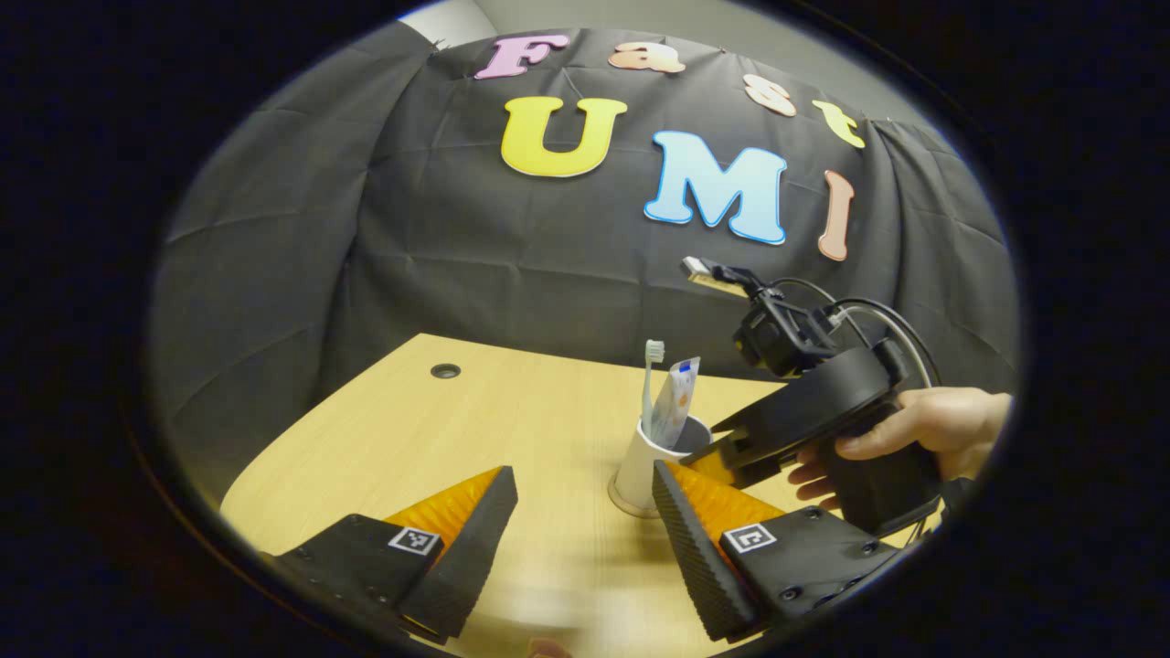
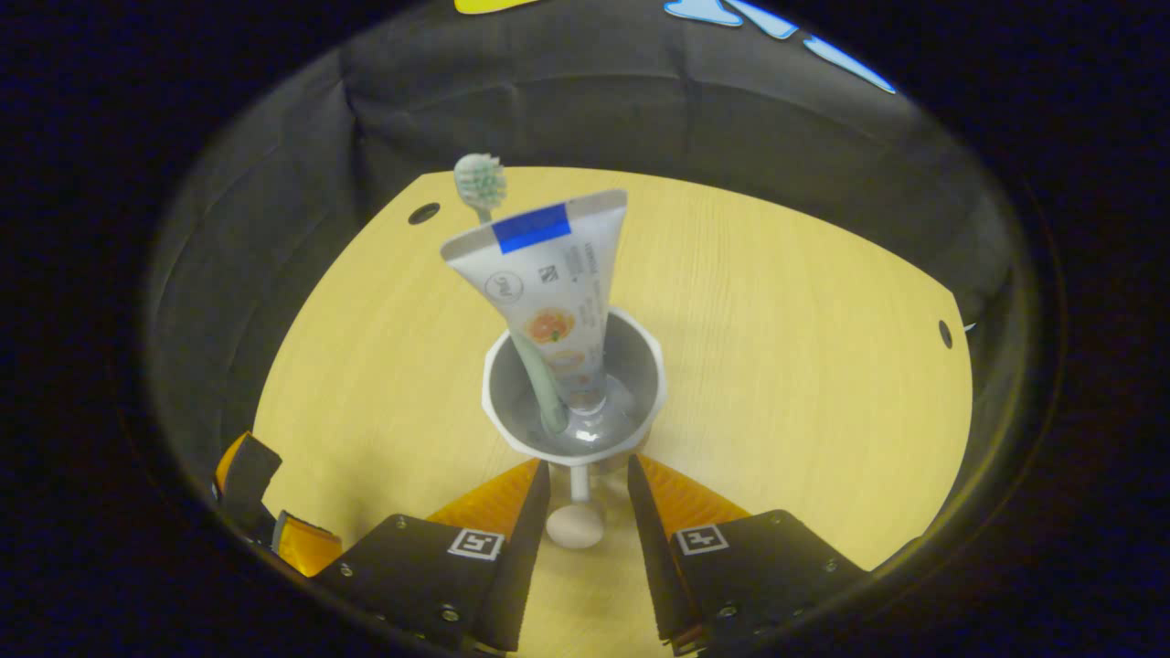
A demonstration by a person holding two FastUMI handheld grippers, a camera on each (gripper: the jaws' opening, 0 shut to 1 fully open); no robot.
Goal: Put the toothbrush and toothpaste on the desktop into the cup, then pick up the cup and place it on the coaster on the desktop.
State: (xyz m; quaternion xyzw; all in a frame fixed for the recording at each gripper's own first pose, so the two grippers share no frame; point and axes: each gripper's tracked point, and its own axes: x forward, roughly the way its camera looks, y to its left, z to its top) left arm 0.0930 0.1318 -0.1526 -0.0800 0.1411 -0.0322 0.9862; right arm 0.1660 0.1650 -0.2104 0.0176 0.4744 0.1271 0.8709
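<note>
Right tongs (image 2: 585,475) clenched on the cup's (image 2: 574,388) handle; toothbrush (image 2: 480,183) and toothpaste (image 2: 548,283) inside. Left tongs (image 1: 585,521) held released.

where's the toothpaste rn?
In the cup, standing cap down beside the toothbrush, mid-desk. In the left gripper view the toothpaste sticks out of the cup just left of the right gripper.

Left gripper (image 1: 585,525): fingers spread wide apart, nothing between them, pointing forward and low.
Right gripper (image 2: 588,498): tilted downward from above, its fingers (image 2: 526,521) narrowly parted; whether both press on anything cannot be told.
Hand (image 1: 923,429): wrapped around the right gripper's body, fingers curled over the grip, thumb side up.
</note>
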